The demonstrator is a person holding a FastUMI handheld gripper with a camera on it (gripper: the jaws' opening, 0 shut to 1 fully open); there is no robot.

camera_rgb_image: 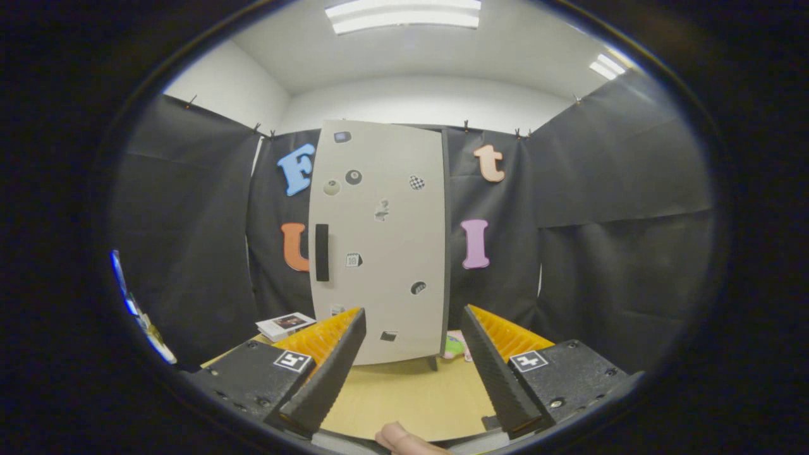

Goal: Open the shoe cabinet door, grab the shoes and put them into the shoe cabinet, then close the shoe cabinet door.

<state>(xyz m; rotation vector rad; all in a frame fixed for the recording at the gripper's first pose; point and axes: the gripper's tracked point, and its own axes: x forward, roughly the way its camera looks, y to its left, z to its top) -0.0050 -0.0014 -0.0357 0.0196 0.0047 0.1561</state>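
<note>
One cabinet (pixel 379 240) upright on the table (pixel 404 398), just beyond the fingers, its door (pixel 392 189) closed, one dark handle (pixel 322 252) near its left edge. About ten small stickers (pixel 353 177) on the door; writing illegible. Gripper (pixel 412 328) spread wide, gripping nothing. One booklet (pixel 285 325) left of the cabinet.

- The hand-held gripper (pixel 412 319) had two long wedge-shaped fingers (pixel 328 373) with finely ribbed inner faces, standing apart.
- Each finger sat on a dark, boxy carrier (pixel 572 373) studded with small screws.
- A square black-and-white marker (pixel 528 361) was stuck on each carrier.
- A bare fingertip (pixel 398 438) showed nearest, between the carriers.
</note>
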